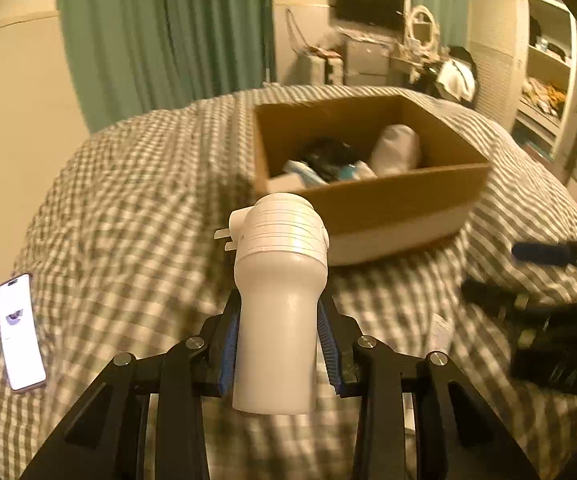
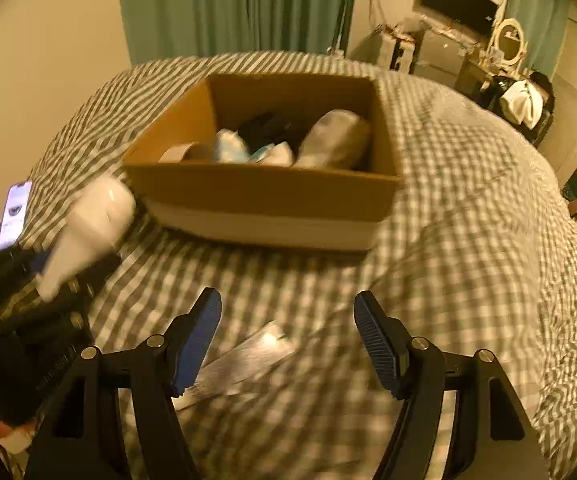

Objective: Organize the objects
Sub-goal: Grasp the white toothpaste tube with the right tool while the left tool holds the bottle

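The left gripper [image 1: 278,344] is clasping a white bottle [image 1: 278,300] lifted above the checked bed [image 1: 128,200], the right gripper [image 2: 286,336] is hovering released over a flat silvery packet [image 2: 244,360] lying on the bed, and farther off the cardboard box [image 2: 264,192] is sitting mid-bed holding several items

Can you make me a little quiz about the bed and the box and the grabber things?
1. True or false: the left gripper holds a white bottle.
2. Where is the phone? A) in the box B) on the bed C) on a shelf
3. Fill in: the right gripper's fingers are ____, with nothing between them.

Key: 1 true; 2 B; 3 open. The box sits on the checked bed.
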`<state>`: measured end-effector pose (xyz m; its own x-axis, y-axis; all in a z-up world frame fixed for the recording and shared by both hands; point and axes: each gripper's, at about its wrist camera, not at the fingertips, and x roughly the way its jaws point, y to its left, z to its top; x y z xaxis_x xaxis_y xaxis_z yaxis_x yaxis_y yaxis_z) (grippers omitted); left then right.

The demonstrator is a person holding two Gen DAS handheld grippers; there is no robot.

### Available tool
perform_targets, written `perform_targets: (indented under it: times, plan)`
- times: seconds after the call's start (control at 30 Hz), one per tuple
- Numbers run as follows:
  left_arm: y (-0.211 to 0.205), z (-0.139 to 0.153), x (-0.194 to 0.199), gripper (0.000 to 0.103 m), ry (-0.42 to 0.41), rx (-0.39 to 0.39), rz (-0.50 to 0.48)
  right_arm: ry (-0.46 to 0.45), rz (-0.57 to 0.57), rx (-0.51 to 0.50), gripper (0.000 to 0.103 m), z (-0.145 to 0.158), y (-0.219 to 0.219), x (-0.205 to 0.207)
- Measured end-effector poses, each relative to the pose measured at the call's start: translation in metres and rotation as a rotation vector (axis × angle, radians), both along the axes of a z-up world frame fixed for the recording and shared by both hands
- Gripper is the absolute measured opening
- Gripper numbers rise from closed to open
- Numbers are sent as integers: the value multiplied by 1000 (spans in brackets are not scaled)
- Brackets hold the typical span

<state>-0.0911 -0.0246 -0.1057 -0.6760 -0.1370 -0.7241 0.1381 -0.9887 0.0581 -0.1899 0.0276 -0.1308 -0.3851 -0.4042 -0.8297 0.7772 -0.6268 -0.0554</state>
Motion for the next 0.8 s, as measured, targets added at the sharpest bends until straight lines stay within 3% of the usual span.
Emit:
perform_targets:
  times: [0.2,0.5,0.73,0.8]
  plan:
    - [-18,-9,-7,36,-12,40,7,-107,5,107,69,-41,-22,10]
    - [-25,-23,-9,36,-26,79,3,-161,-1,273,69,-90,-34,18]
    - [-24,-20,-5,36,-17,82,13,-173,10,281,68,-96,-35,25]
    - [-24,-18,-3,36,-10,79,18,-183,26,253,56,-92,-32,30]
